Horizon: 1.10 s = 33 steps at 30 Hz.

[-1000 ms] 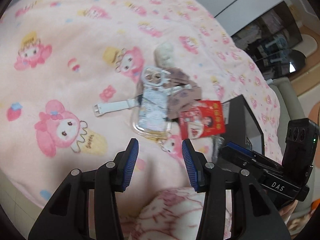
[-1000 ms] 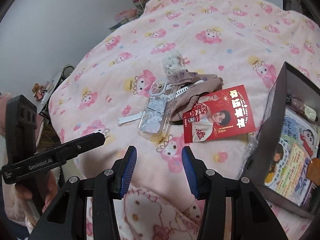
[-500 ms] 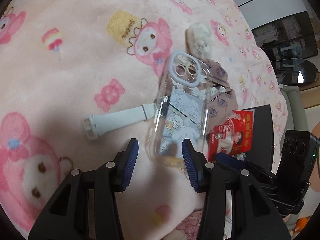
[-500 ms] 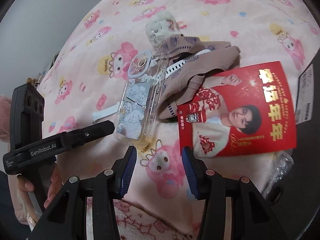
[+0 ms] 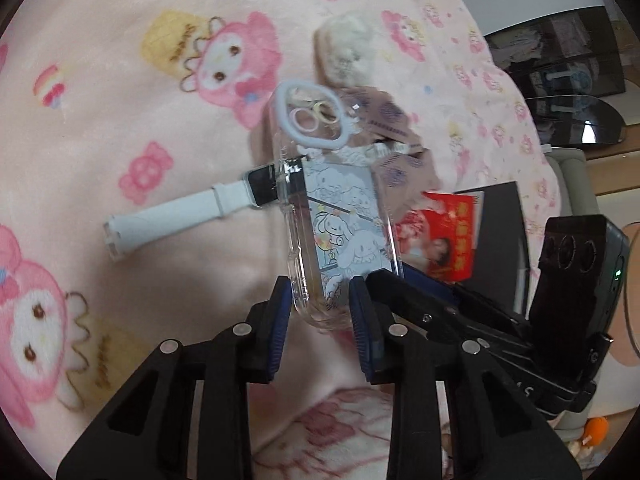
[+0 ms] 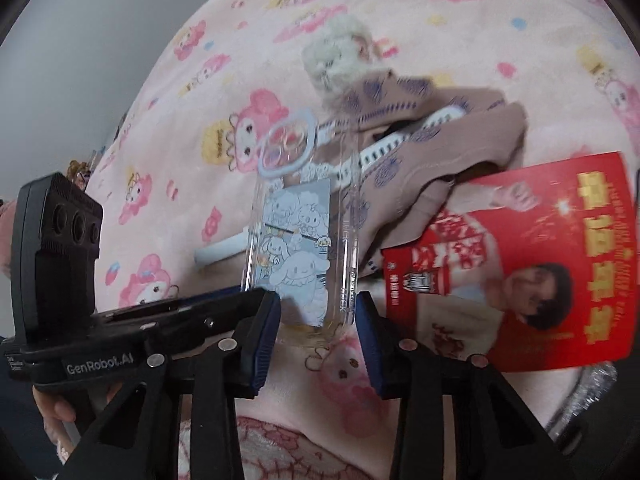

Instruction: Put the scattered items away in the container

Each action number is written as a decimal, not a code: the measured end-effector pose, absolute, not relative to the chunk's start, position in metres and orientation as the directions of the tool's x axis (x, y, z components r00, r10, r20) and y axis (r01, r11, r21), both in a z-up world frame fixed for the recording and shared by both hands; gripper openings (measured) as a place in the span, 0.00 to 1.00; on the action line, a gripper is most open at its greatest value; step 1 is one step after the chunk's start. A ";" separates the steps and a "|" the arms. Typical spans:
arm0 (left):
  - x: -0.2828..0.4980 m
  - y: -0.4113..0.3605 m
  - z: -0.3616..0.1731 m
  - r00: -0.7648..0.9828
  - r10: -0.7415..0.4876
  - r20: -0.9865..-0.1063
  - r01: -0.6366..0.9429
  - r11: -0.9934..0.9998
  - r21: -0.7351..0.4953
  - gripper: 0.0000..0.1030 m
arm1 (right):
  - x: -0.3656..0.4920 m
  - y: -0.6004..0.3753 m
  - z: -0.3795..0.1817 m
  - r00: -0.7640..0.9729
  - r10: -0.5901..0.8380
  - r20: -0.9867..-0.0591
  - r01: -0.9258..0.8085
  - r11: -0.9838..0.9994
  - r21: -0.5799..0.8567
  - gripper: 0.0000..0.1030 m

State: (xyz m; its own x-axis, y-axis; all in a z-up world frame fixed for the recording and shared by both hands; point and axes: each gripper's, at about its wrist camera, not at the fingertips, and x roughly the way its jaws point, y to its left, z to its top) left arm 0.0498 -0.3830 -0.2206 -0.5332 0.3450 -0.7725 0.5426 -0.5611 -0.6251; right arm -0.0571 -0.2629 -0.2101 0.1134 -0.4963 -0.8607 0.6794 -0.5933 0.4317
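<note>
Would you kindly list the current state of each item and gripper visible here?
Clear cartoon-print phone case: near end between left gripper's pads, lying over the watch.
White-strapped watch: flat on blanket, partly under case.
Beige patterned sock: crumpled, untouched.
Red printed card: flat, untouched.
Fluffy cream pompom: loose on blanket.
Left gripper: closed on case.
Right gripper: open, empty.

Clear cartoon-printed phone case (image 5: 340, 228) overlaps white watch (image 5: 180, 216) and brown sock (image 6: 432, 152), beside red card (image 6: 516, 264)
</note>
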 end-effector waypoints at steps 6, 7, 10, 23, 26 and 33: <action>0.055 -0.345 -0.179 -0.569 0.374 -0.732 0.465 -0.587 -0.662 0.28 | -0.047 -0.218 -0.169 0.041 -0.553 -0.832 0.662 -0.609 0.437 0.29; 0.059 -0.337 -0.172 -0.577 0.378 -0.724 0.450 -0.593 -0.668 0.28 | -0.045 -0.207 -0.160 0.027 -0.565 -0.825 0.659 -0.610 0.440 0.29; 0.067 -0.313 -0.152 -0.595 0.401 -0.697 0.404 -0.601 -0.690 0.28 | -0.033 -0.178 -0.138 -0.002 -0.598 -0.801 0.657 -0.605 0.450 0.29; 0.054 -0.158 -0.138 -0.470 0.541 -0.697 0.241 -0.682 -0.691 0.29 | 0.010 -0.013 -0.112 -0.120 -0.590 -0.798 0.609 -0.679 0.410 0.29; 0.050 -0.128 -0.148 -0.431 0.543 -0.721 0.248 -0.697 -0.673 0.29 | 0.016 0.017 -0.121 -0.129 -0.563 -0.816 0.601 -0.699 0.387 0.29; 0.035 -0.071 -0.180 -0.316 0.541 -0.780 0.269 -0.737 -0.620 0.28 | 0.008 0.078 -0.152 -0.114 -0.552 -0.826 0.516 -0.743 0.426 0.29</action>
